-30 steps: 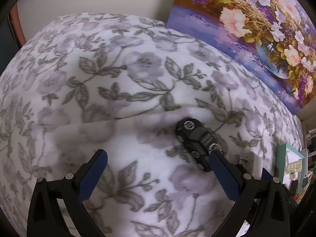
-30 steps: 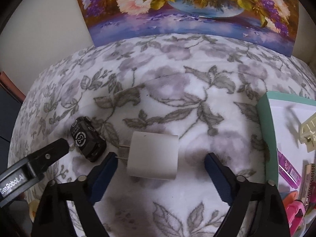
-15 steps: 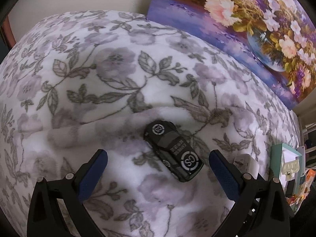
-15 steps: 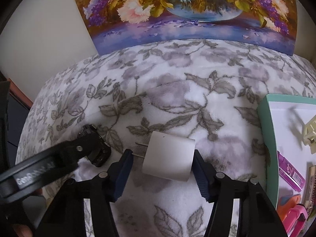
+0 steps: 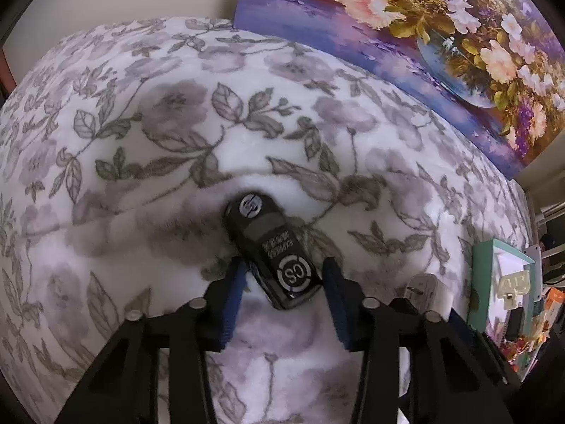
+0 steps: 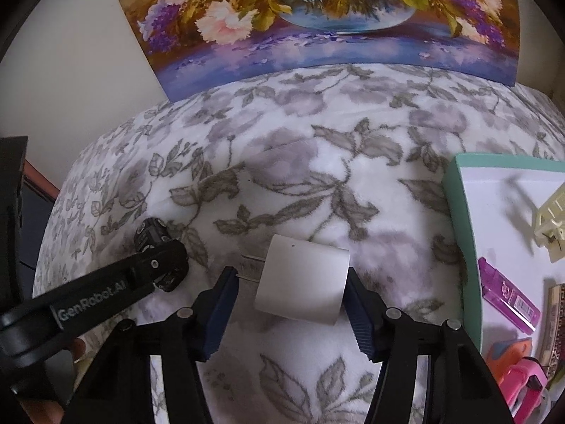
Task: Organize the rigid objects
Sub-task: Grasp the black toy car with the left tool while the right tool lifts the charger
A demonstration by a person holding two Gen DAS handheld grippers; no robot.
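A black toy car (image 5: 272,247) with white "CS" roundels lies on the floral blanket (image 5: 176,123). My left gripper (image 5: 282,284) has its blue pads closed in on the car's rear end. The car's front shows in the right wrist view (image 6: 152,235), partly behind the left gripper's black arm (image 6: 106,289). A white plug adapter (image 6: 303,282) with two metal prongs lies between the pads of my right gripper (image 6: 289,291), which is shut on it. The adapter also shows in the left wrist view (image 5: 423,284).
A teal-rimmed white tray (image 6: 459,212) stands at the right, holding a purple lighter (image 6: 508,296), a cream clip (image 6: 551,226) and pink and orange items. A flower painting (image 6: 317,17) leans against the wall behind the blanket.
My left gripper moved onto the toy car and closed from wide open onto its rear. My right gripper closed tight on the white adapter.
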